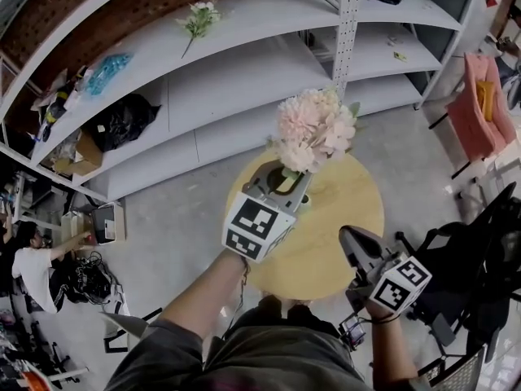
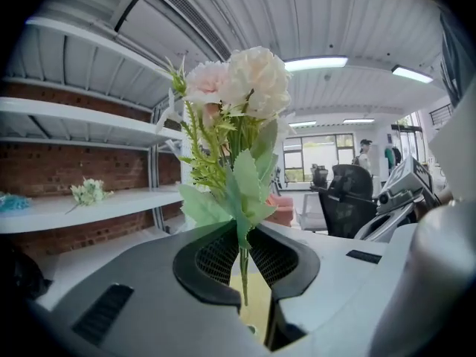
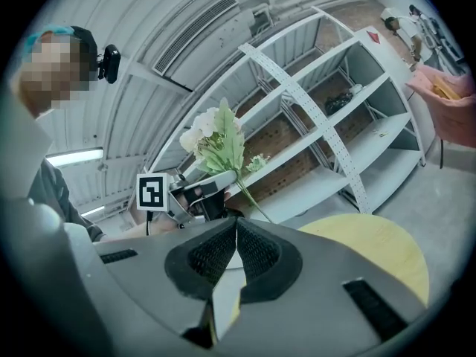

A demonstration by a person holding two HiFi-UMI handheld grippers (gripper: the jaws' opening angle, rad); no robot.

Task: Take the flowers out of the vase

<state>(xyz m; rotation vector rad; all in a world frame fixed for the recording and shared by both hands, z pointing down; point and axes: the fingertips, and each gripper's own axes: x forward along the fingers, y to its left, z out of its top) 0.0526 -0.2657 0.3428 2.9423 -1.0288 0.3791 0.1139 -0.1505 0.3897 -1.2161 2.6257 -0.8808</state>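
Far left, a loose sprig (image 1: 198, 16) lies on the top white shelf (image 1: 244, 76). Moving in, here's the left gripper (image 1: 286, 182): its fingers are clamped on the thin green stem (image 2: 242, 274) of the flowers (image 1: 313, 129). The pink and cream heads point up, and the leaves fan out just above the pads. The bunch is in the air over the round yellow table (image 1: 346, 210), the stem's end hanging free. Further right, the right gripper (image 1: 346, 235) hovers at the table's near edge, fingers pressed together with nothing between them. Far right, a pink chair (image 1: 480, 108) stands beside the shelving.
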